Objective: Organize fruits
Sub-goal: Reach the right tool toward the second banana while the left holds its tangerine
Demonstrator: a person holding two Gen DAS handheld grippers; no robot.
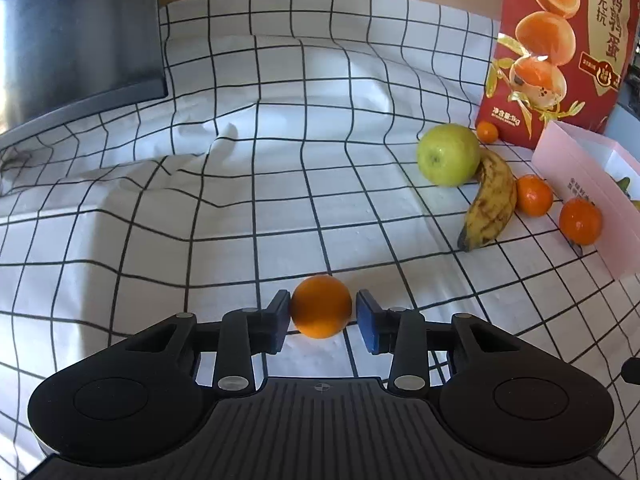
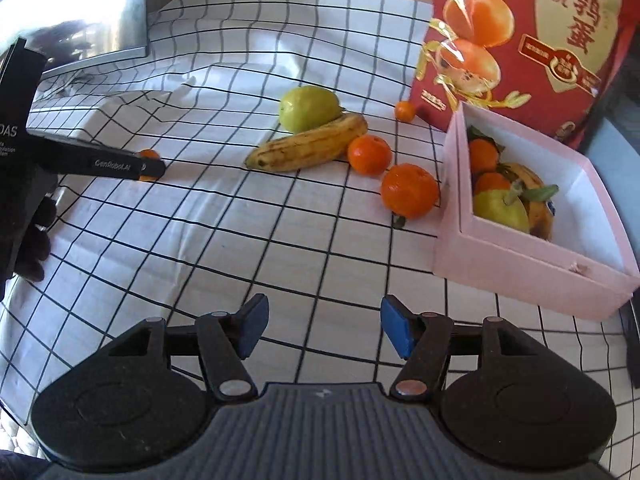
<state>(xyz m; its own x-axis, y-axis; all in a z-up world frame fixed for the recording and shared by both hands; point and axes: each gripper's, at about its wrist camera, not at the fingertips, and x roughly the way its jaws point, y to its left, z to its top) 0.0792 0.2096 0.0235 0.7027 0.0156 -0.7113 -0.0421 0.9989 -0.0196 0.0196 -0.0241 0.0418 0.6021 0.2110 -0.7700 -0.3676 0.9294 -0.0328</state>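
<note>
Clearly, "GenRobot.AI" on left claw point(image 2: 150, 166)

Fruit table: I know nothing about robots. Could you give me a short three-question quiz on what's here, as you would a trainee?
1. True or false: the pink box is empty.
2. What sits between the left gripper fingers? A) an orange B) a spoon C) nothing
3. Which gripper has only bare cloth between its fingers?

Key: 1 false, it holds fruit. 2 A. 3 the right gripper.
</note>
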